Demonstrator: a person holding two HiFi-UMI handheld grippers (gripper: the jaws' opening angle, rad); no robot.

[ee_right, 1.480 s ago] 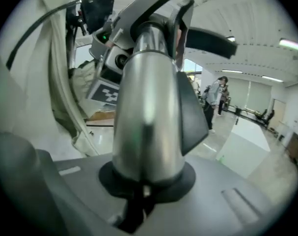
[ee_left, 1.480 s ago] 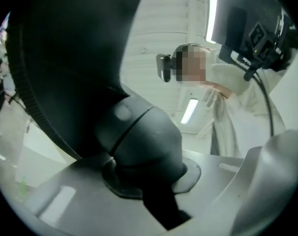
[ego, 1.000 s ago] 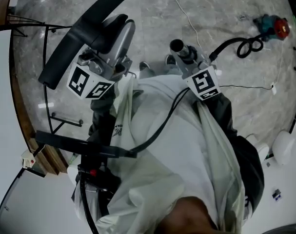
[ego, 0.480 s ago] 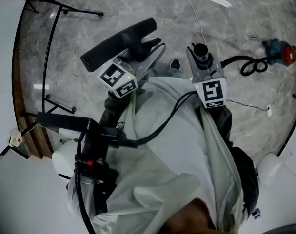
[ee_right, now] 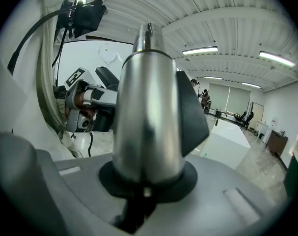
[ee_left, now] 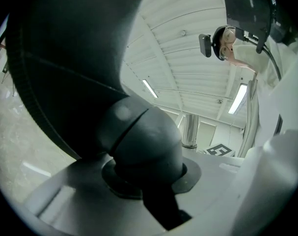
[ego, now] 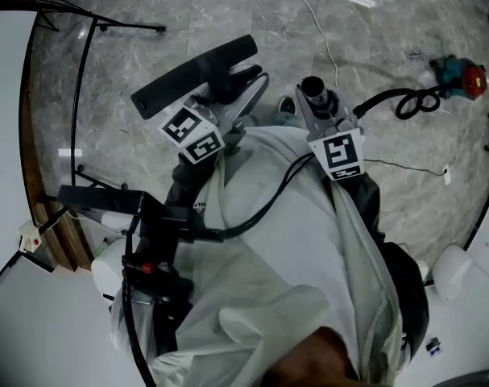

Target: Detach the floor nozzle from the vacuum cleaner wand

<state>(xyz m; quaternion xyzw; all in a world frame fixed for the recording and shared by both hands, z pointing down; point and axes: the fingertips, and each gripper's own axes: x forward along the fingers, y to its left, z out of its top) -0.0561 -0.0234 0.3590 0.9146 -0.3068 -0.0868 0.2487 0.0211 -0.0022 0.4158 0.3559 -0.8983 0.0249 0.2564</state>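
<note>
- A white garment (ego: 292,264) fills the near part of the head view and hides both hands
- The left gripper (ego: 224,113) pinches the dark neck of the floor nozzle (ego: 194,75), which blocks most of that gripper's own view
- The right gripper (ego: 318,113) is clamped on the silver wand (ego: 312,89); the sleeve hides the wand's lower length
- The floor nozzle and the wand's open end are apart
- Beyond lies open grey floor (ego: 389,208), edged by a white cable (ego: 325,35), a black cord (ego: 413,103) at right and black stand legs (ego: 131,27) at left
</note>
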